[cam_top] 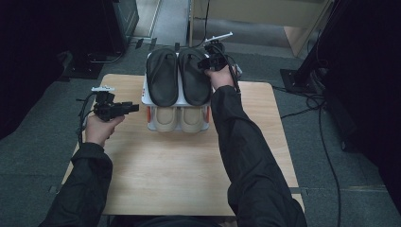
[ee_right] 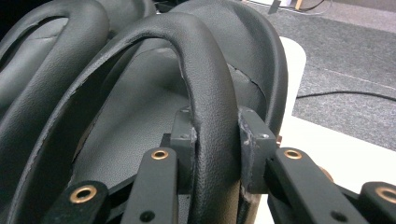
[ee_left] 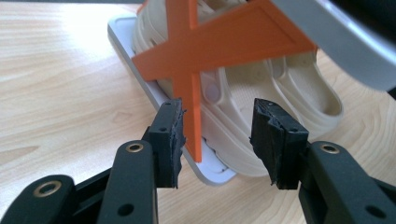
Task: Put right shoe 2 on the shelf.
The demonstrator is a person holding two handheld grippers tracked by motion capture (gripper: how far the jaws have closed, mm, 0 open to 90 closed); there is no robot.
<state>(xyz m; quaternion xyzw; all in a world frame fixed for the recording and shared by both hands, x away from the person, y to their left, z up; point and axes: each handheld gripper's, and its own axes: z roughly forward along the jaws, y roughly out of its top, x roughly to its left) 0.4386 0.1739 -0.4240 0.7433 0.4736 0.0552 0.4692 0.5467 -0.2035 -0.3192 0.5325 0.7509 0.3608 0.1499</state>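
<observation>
Two arms out; R hand (cam_top: 220, 75) seemingly gripping slipper (cam_top: 194, 75).

High view: looking forward and down from above the person's side, taking in the whole table (cam_top: 161, 170) and the shoe rack (cam_top: 147, 97) from well off. Left gripper view: riding low, looking level along its jaws, the rack's orange brace (ee_left: 219, 46) and beige shoes (ee_left: 261, 93) lying just ahead. Right gripper view: sitting very close, the black sandal (ee_right: 205, 107) strap passing between its jaws. The rack is appearing in all three.
</observation>
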